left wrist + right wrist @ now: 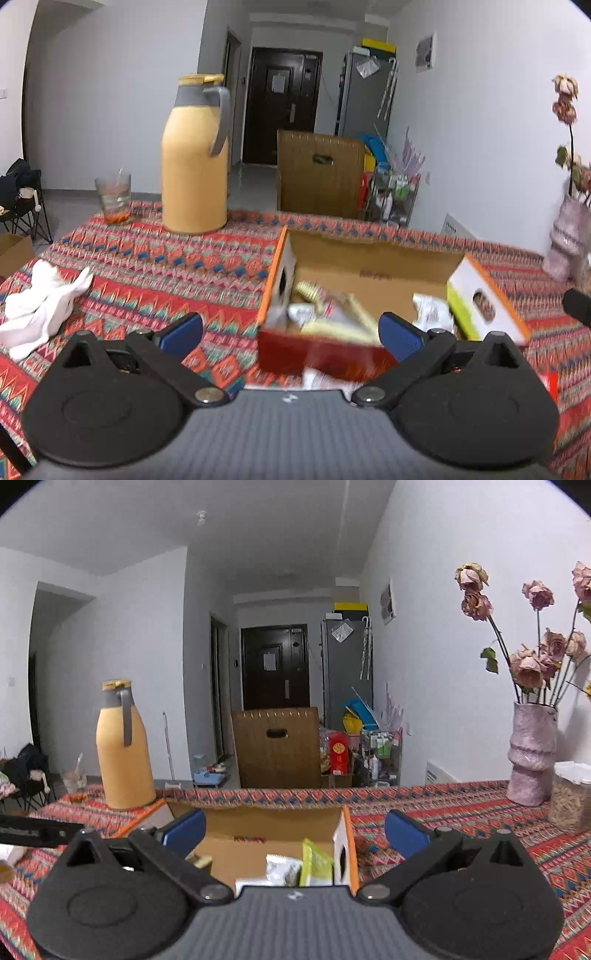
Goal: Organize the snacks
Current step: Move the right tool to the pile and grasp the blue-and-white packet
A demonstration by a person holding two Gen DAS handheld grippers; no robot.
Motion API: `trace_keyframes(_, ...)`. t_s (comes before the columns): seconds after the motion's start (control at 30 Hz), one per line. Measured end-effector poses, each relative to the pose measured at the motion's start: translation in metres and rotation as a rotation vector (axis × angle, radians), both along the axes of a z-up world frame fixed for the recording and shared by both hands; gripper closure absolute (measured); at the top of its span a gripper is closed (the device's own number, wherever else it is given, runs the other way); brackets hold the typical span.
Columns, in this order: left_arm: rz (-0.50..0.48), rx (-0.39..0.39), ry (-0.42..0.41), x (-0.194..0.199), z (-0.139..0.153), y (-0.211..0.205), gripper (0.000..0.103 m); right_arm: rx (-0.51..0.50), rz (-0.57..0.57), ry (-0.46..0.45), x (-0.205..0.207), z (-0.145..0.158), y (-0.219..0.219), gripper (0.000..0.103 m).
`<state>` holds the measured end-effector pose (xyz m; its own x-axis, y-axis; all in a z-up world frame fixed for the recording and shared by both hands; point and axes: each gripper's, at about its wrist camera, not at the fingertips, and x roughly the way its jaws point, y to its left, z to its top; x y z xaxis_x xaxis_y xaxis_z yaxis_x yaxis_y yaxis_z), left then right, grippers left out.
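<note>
An open cardboard box (pixel 369 264) with orange-edged flaps sits on the patterned tablecloth. It holds several snack packets (pixel 332 314), white, yellow and red. My left gripper (pixel 291 334) is open and empty, just in front of the box's near red wall. In the right wrist view the same box (pixel 258 827) lies right ahead, with a white packet (pixel 282 869) and a green packet (pixel 316 864) inside. My right gripper (pixel 295 829) is open and empty, spread over the box's near side.
A tall yellow thermos (pixel 195 158) and a glass (pixel 113 197) stand at the table's far left. White cloth (pixel 40 302) lies at left. A pink vase of dried roses (pixel 532 753) and a jar (pixel 570 797) stand at right. A chair (pixel 277 747) is behind the table.
</note>
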<state>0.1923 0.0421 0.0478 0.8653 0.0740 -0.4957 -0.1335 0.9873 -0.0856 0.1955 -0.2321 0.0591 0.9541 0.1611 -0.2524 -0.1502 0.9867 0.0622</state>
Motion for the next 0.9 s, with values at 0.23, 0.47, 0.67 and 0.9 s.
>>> trace_keyframes(0.23, -0.025, 0.021, 0.07, -0.031, -0.03, 0.012, 0.0, -0.027, -0.011, 0.078, -0.036, -0.026, -0.007, 0.0)
trace_keyframes(0.47, -0.082, 0.009, 0.061, -0.057, -0.052, 0.007, 0.0, -0.038, -0.032, 0.165, -0.059, -0.056, -0.012, 0.0)
trace_keyframes(0.67, -0.081, -0.003, 0.061, -0.054, -0.07, 0.008, 0.0, -0.048, -0.032, 0.191, -0.063, -0.069, -0.012, 0.0)
trace_keyframes(0.9, -0.087, -0.033, 0.052, -0.055, -0.073, 0.012, 0.0, -0.233, 0.07, 0.188, -0.048, -0.068, 0.011, 0.0)
